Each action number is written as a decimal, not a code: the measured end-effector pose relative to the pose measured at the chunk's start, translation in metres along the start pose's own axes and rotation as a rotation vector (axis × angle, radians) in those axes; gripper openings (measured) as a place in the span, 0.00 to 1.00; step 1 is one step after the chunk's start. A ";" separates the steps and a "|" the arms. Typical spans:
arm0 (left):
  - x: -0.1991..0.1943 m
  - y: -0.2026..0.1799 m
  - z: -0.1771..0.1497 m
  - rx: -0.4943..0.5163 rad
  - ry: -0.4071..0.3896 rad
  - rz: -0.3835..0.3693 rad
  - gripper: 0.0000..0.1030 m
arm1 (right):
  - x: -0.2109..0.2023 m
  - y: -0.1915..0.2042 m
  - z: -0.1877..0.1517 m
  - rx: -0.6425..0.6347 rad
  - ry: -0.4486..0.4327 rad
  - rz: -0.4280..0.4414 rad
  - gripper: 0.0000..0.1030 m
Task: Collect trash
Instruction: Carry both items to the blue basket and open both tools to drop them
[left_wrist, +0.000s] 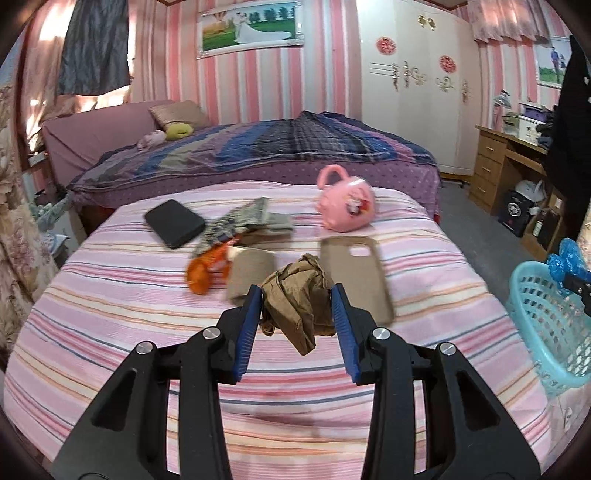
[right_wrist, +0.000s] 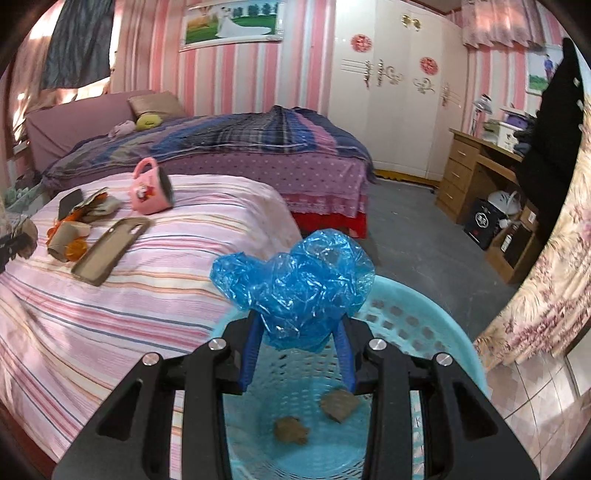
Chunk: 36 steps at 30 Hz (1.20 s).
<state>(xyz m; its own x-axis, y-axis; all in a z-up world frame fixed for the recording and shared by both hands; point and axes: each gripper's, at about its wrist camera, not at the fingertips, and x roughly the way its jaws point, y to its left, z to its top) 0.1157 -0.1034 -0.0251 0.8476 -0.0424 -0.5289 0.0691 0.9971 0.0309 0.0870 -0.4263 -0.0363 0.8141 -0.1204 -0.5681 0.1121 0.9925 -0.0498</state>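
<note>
My right tongs pinch a crumpled blue plastic wrap, and what matters for the coming move is that this wrap hangs directly above the open mouth of the turquoise basket. The basket lies straight below and slightly ahead of these tongs, so letting go should, I judge, drop the wrap inside, where two small brownish scraps already lie on the bottom.

My left tongs are part-spread, with a crumpled brown paper wad between the blue pads. The left pad touches it; I cannot tell whether the right pad does, nor whether the wad is lifted clear of the striped bed. From these tongs the basket sits well off to the right, at the bed's edge, so the wad's trip will be a sideways carry to the right.

Beyond the wad lie a tan phone case, a cardboard tube and something orange; a pink mug and a black phone lie farther back.
</note>
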 end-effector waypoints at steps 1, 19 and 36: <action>0.001 -0.005 0.000 0.003 0.000 -0.003 0.37 | 0.000 -0.006 -0.001 0.006 -0.001 -0.002 0.35; 0.011 -0.160 0.002 0.083 -0.011 -0.216 0.38 | 0.009 -0.077 -0.020 0.114 -0.002 -0.051 0.35; 0.017 -0.253 -0.006 0.155 0.001 -0.341 0.75 | 0.007 -0.124 -0.033 0.200 -0.011 -0.078 0.35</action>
<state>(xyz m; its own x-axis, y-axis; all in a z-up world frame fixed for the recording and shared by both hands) 0.1093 -0.3558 -0.0466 0.7618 -0.3699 -0.5318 0.4258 0.9046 -0.0194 0.0597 -0.5495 -0.0615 0.8046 -0.1984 -0.5597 0.2852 0.9558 0.0711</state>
